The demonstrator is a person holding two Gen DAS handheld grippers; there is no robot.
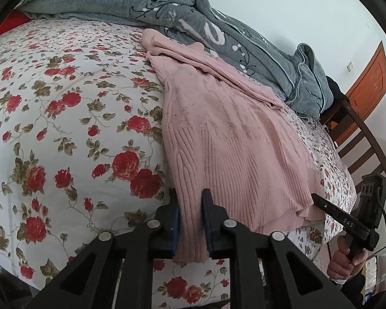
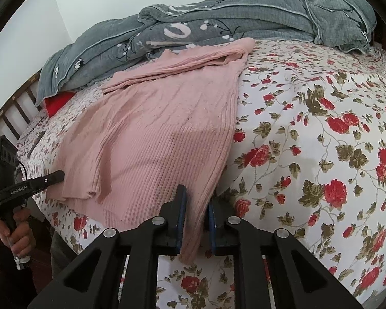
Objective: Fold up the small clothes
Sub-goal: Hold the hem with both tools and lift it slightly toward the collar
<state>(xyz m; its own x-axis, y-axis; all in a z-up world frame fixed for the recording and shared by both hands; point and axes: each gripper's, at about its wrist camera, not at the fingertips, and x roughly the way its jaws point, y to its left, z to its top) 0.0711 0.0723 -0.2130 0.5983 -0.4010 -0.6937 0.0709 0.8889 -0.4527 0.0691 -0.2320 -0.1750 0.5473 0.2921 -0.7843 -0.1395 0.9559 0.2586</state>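
The pink knitted sweater lies spread on the bed's flowered sheet, its ribbed hem at the near edge of the bed and its far end against the grey quilt. It looks soft, light and stretchy, likely to sag and slip unless held by the thicker ribbed hem, near the corners. That is where both tools grip it: the left gripper and the right gripper each have their jaws clamped on a hem corner.

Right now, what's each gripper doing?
Left gripper: shut on the pink sweater, at its hem corner.
Right gripper: shut on the same sweater's other hem corner.
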